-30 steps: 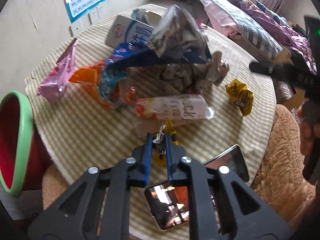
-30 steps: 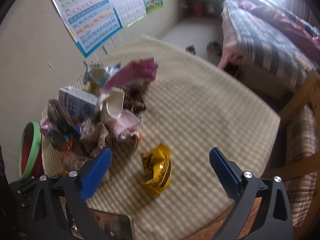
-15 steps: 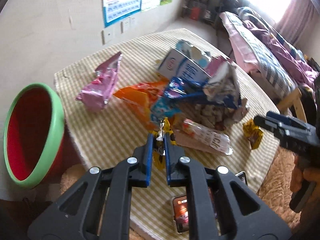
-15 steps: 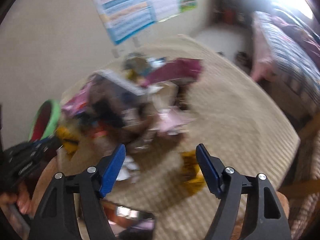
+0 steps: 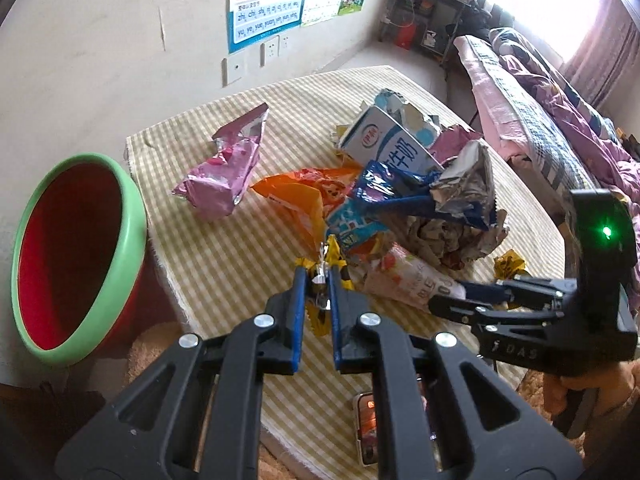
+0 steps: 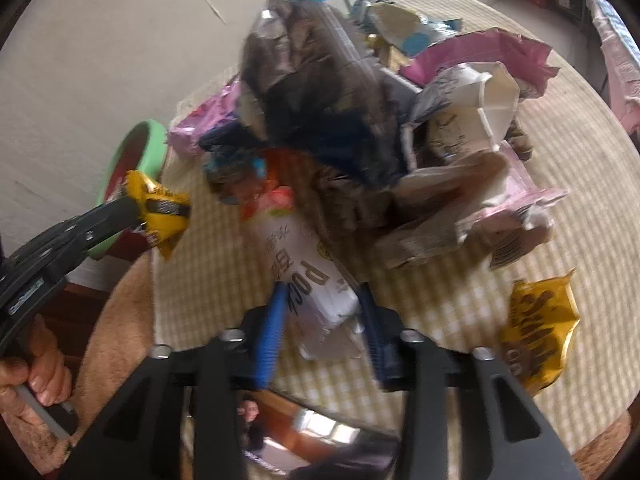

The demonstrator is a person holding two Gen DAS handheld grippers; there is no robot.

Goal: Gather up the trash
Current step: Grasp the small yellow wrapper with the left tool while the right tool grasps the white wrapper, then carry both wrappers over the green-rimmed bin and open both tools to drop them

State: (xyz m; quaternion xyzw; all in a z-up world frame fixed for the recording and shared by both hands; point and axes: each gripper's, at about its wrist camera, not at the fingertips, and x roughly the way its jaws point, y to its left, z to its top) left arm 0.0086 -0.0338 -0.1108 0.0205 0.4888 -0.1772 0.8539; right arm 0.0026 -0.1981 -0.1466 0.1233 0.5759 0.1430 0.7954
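Two grippers showed in the left wrist view: the left gripper (image 5: pixel 318 276) was clamped tight on a small yellow wrapper (image 5: pixel 326 258) above the checked table (image 5: pixel 224 264), with the red bin (image 5: pixel 76 256) off the table's left edge, while the right gripper (image 5: pixel 448 302) reached in by the white tube wrapper (image 5: pixel 412 280). In the right wrist view, the right gripper (image 6: pixel 322 320) had its jaws closing around the white tube wrapper (image 6: pixel 308 276), which lay between them at the near edge of the trash pile (image 6: pixel 360 120); another yellow wrapper (image 6: pixel 536 328) lay to its right.
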